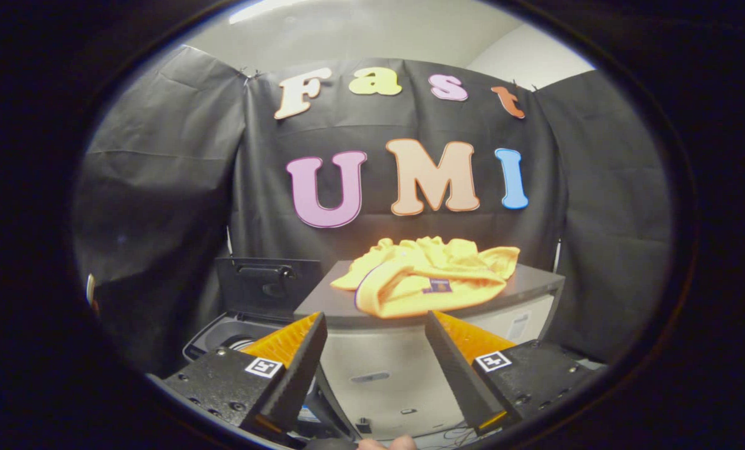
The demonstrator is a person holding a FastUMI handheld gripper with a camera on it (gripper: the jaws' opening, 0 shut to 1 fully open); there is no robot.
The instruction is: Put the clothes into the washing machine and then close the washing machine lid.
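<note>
So the clothes [425, 275] are one crumpled yellow-orange garment, bunched up in a heap with a small dark label patch facing the camera and a thin pale trim along one folded hem. It sits on the dark top of a cabinet [372, 375], close to the front edge, roughly mid-way along it, with a bit of sleeve or corner trailing toward the right side of that top. The cabinet has a pale grey front under the dark slab, with a small slot or handle visible low on the front panel.

The gripper [375, 328] is wide open, fingers spread with a clear gap between them and nothing held. The garment lies just beyond the fingertips and slightly above them, more or less centred on the gap, not touching either finger (each finger base carries a small square marker tag).

To the left of the cabinet, lower down, is the washing machine [222, 334]. Its lid [266, 287] stands up open, a dark panel with a handle recess, leaning back toward the black cloth wall. Below it you can see part of the rim of the opening, mostly hidden behind the left finger, so I can't tell what's inside.

A bit of a fingertip of the person's hand [388, 444] peeks in at the bottom, between the fingers.
</note>
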